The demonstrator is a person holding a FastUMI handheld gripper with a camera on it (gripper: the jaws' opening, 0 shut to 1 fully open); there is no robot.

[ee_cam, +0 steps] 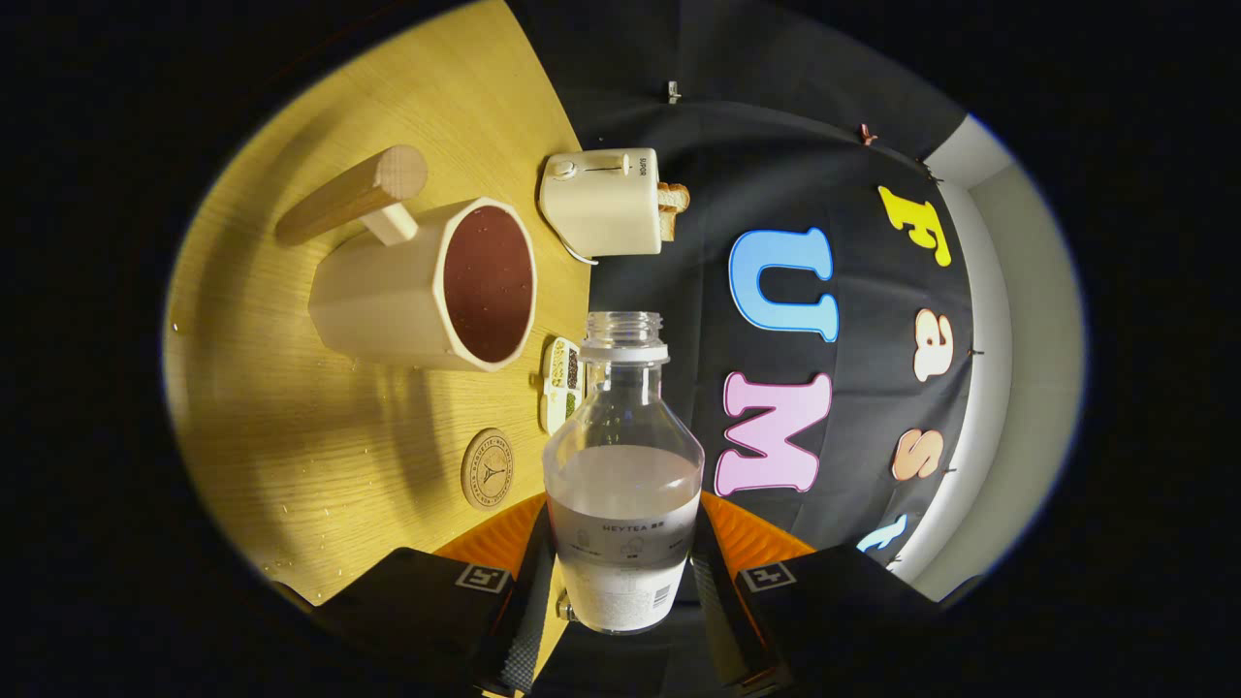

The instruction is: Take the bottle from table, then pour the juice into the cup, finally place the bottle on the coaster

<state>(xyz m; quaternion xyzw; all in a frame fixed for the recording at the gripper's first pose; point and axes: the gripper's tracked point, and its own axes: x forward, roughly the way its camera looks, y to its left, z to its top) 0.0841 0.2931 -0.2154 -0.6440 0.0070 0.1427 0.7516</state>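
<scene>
Pale wooden tabletop (291, 407) runs beyond the fingers, seen rolled sideways. The gripper (620, 591) is clamped on a clear, uncapped bottle (622, 465), both fingers pressing its labelled body. Just ahead sits a round coaster (488, 469); farther on, a cream cup (427, 286) with wooden handle holds dark juice, then a toaster (603, 202).

The gripper (620, 582) holds a clear, uncapped bottle (622, 465) between its two fingers (528, 601), both pressing on the labelled lower body; the bottle contains whitish liquid to roughly mid-height. The view is rolled, so the wooden table (291, 436) appears on edge. On it stand a cream cup (427, 286) with a wooden handle, a round coaster (488, 469), a small tray (560, 383), and a cream toaster (601, 202) holding bread.
</scene>
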